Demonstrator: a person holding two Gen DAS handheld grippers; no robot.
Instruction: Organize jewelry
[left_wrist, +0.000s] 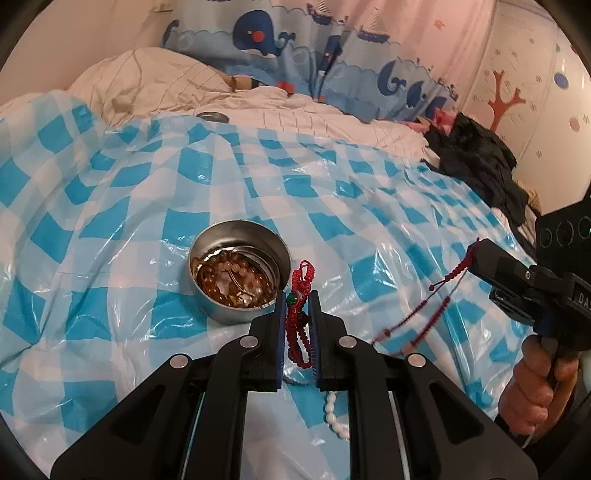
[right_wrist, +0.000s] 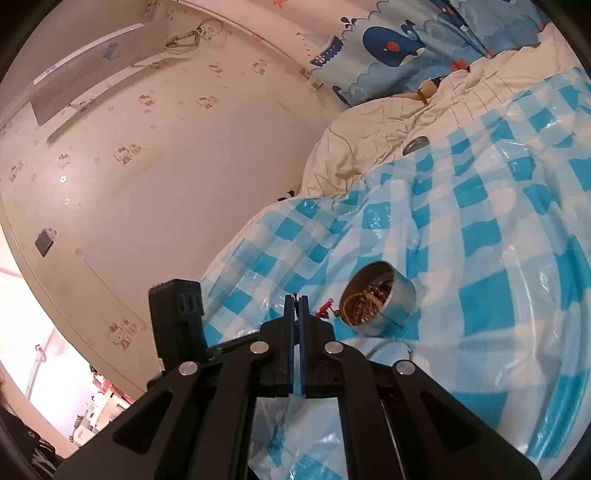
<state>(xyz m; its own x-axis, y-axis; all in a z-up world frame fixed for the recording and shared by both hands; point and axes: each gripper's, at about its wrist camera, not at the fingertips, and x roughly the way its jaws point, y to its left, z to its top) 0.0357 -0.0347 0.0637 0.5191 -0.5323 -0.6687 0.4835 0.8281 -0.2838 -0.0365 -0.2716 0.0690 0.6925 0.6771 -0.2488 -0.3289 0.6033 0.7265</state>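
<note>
My left gripper (left_wrist: 300, 300) is shut on a red braided bracelet (left_wrist: 297, 325) with a green bead, held just right of a round metal tin (left_wrist: 236, 275). The tin stands on the blue-checked plastic sheet (left_wrist: 129, 221) and holds several amber bead strands. At the right, my right gripper (left_wrist: 476, 254) is shut on thin red cords (left_wrist: 439, 295) that trail down-left toward the left gripper. In the right wrist view the right gripper (right_wrist: 296, 301) pinches a bit of red cord; the bracelet (right_wrist: 325, 308) and the tin (right_wrist: 376, 302) lie just beyond it.
A white pearl string (left_wrist: 334, 417) lies under the left gripper. A thin wire ring (right_wrist: 397, 350) rests near the tin. A grey lid (left_wrist: 212, 117) sits on the cream quilt (left_wrist: 147, 81). Dark clothes (left_wrist: 476, 162) are piled at the right. A hand (left_wrist: 535, 384) holds the right gripper.
</note>
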